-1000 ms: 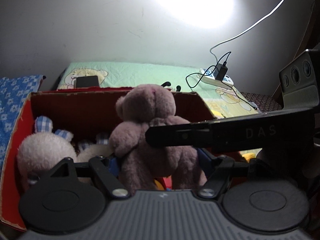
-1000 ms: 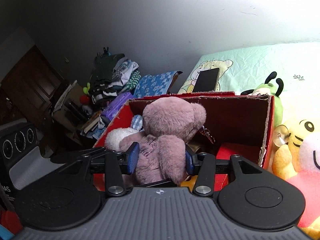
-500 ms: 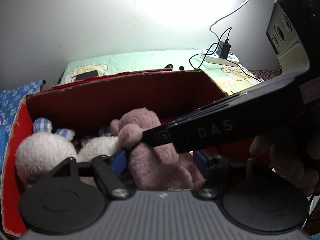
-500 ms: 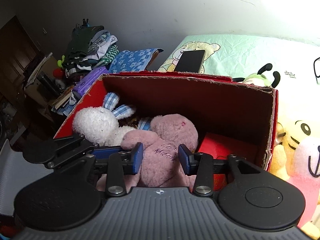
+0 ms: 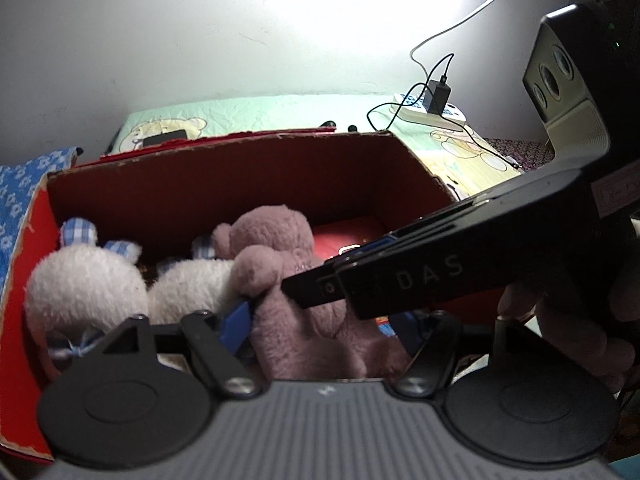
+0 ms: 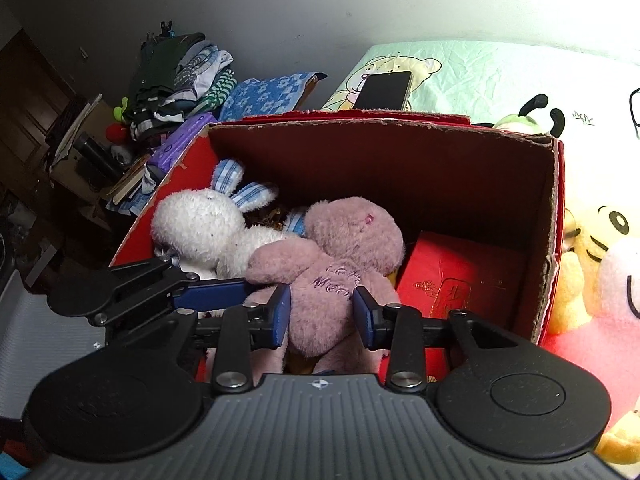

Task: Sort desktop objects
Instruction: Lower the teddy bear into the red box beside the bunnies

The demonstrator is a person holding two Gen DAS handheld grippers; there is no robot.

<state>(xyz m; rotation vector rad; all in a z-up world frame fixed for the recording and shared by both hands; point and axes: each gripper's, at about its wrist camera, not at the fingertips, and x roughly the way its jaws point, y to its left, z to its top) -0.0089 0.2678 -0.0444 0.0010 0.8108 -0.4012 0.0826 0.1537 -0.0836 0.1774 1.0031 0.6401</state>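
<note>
A mauve teddy bear (image 6: 340, 256) lies inside the red cardboard box (image 6: 554, 216), leaning on a white plush rabbit (image 6: 200, 224). My right gripper (image 6: 322, 316) has its blue pads on both sides of the bear's body and is shut on it. My left gripper (image 5: 324, 324) also straddles the bear (image 5: 288, 280); its pads stand wide of the bear and look open. The right gripper's body crosses the left wrist view (image 5: 440, 276).
A red packet (image 6: 460, 276) lies on the box floor at the right. Yellow and pink plush toys (image 6: 600, 280) lie right of the box. A phone (image 6: 384, 90) and a power strip (image 5: 432, 114) lie on the green sheet behind. Clothes pile (image 6: 180, 72) at left.
The bear has come down from above the box rim to lie inside the box beside the rabbit. Both grippers have lowered with it. The left jaws have spread wider.
</note>
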